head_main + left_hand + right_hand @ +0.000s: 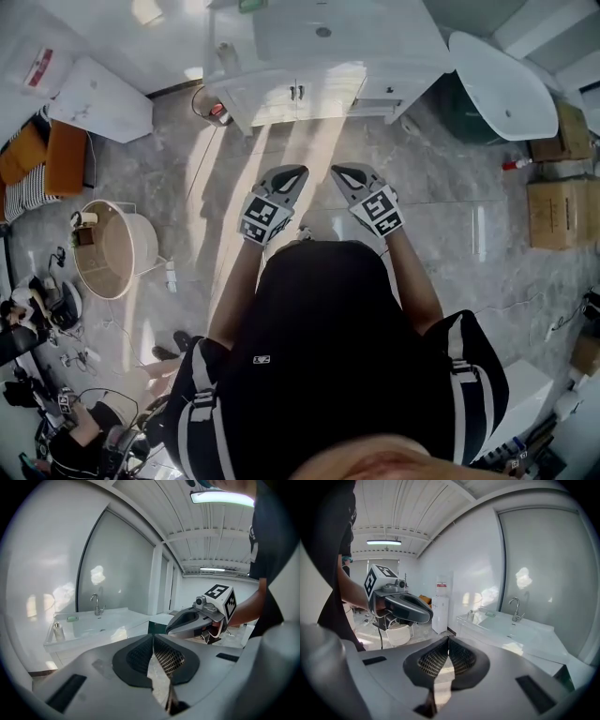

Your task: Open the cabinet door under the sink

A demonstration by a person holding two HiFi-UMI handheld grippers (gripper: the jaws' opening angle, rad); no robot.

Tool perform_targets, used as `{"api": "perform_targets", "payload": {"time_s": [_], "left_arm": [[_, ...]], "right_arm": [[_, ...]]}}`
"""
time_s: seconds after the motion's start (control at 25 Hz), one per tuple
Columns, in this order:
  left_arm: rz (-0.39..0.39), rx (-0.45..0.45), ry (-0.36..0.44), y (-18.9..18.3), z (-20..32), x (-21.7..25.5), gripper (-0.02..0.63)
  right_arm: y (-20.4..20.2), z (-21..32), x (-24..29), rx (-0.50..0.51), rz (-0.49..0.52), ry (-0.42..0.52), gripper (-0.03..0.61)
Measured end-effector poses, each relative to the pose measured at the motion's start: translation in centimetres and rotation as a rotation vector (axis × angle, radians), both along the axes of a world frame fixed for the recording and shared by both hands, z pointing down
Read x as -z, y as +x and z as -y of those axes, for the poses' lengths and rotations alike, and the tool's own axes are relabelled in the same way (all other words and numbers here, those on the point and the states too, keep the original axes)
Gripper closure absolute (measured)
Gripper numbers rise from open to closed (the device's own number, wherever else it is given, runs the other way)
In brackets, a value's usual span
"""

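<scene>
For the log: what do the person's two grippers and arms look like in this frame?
The left gripper and right gripper both have smooth grey, beak-shaped shells with dark teardrop insets. Each carries a white cube printed with black square markers. The inner pads are dark with a mesh texture. The person wears a black top, and the forearms are bare.

Cabinet doors (267, 98): white pair, both shut, flush in the vanity front under the sink (323, 31). Two short dark handles (297, 92), upright, side by side at the doors' meeting edges. Vanity stands on grey tiled floor (309, 164).
</scene>
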State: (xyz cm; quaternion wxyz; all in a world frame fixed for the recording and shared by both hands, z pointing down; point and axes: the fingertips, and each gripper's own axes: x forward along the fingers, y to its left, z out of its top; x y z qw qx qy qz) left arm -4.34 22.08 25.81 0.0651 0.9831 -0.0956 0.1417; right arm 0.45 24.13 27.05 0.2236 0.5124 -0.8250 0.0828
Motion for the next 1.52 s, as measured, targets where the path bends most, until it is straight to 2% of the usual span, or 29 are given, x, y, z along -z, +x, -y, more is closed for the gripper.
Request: {"api": "perform_targets", "payload": {"time_s": [0.4, 0.64, 0.88, 1.16, 1.28, 1.52], "left_arm": [[-0.011, 0.008, 0.012, -0.8, 4.3, -0.4, 0.594], [-0.004, 0.061, -0.007, -0.5, 7.5, -1.5, 0.594], [0.004, 0.16, -0.035, 1.1, 12.3, -2.3, 0.594], [0.061, 0.282, -0.068, 5.0, 18.9, -4.4, 0.594], [0.087, 0.334, -0.073, 6.6, 21.3, -6.4, 0.594], [0.15, 0.401, -0.095, 9.7, 25.5, -12.9, 0.594]], "right_arm": [[-0.1, 4.0, -0.8, -0.008, -0.008, -0.011, 0.52], [0.0, 7.2, -2.0, 0.057, -0.014, -0.026, 0.52], [2.6, 12.7, -3.7, 0.131, -0.021, -0.051, 0.52], [6.8, 20.3, -5.2, 0.234, -0.027, -0.088, 0.52], [8.4, 22.8, -7.1, 0.26, -0.013, -0.123, 0.52], [11.2, 27.8, -13.5, 0.244, 0.025, -0.184, 0.52]]}}
